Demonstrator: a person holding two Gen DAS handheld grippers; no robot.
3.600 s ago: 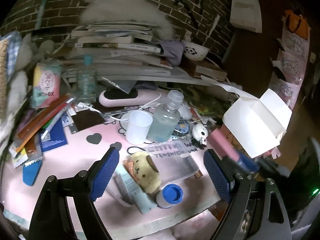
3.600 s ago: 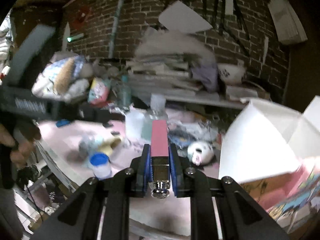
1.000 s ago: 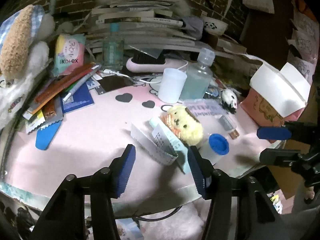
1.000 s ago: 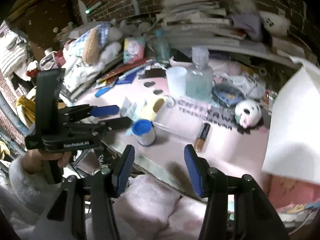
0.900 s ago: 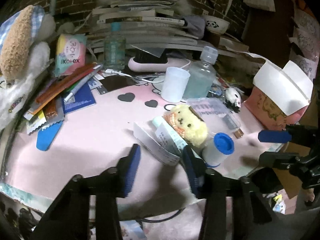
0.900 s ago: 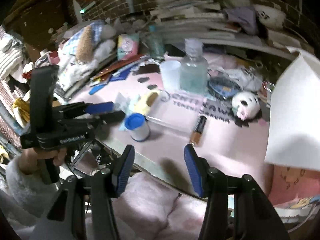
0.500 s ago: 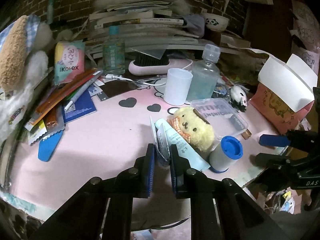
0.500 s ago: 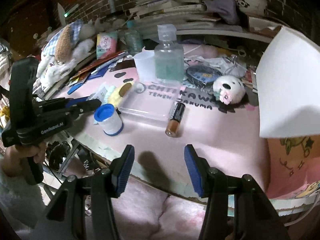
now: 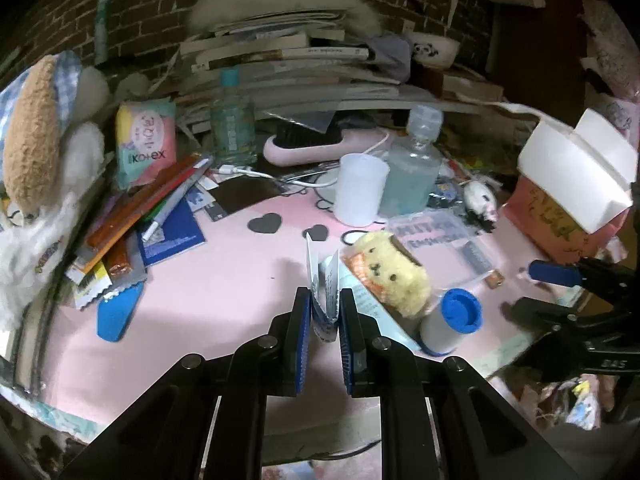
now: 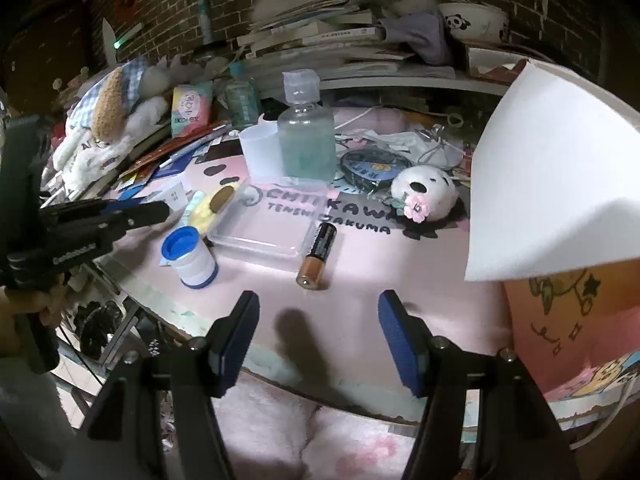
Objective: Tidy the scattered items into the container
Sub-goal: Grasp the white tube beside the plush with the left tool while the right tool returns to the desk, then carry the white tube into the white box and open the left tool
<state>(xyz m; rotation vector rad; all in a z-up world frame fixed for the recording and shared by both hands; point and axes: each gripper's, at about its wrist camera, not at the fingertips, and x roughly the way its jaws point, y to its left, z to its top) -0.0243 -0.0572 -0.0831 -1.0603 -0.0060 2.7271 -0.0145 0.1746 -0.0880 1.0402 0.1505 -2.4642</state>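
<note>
Left wrist view, left gripper point(image 9: 325, 322) clamped on folded paper slip point(image 9: 324, 280) above pink table point(image 9: 224, 280), right gripper point(image 10: 318, 340) jaws apart near battery point(image 10: 317, 256), open pink box point(image 10: 568, 208) at right edge.

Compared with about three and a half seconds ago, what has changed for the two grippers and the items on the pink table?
The left gripper, open before, has shut on the folded paper slip beside the yellow plush. The right gripper, which held a pink block, is now open and empty, hovering near the battery. The blue-capped jar, cup and bottle stayed in place.
</note>
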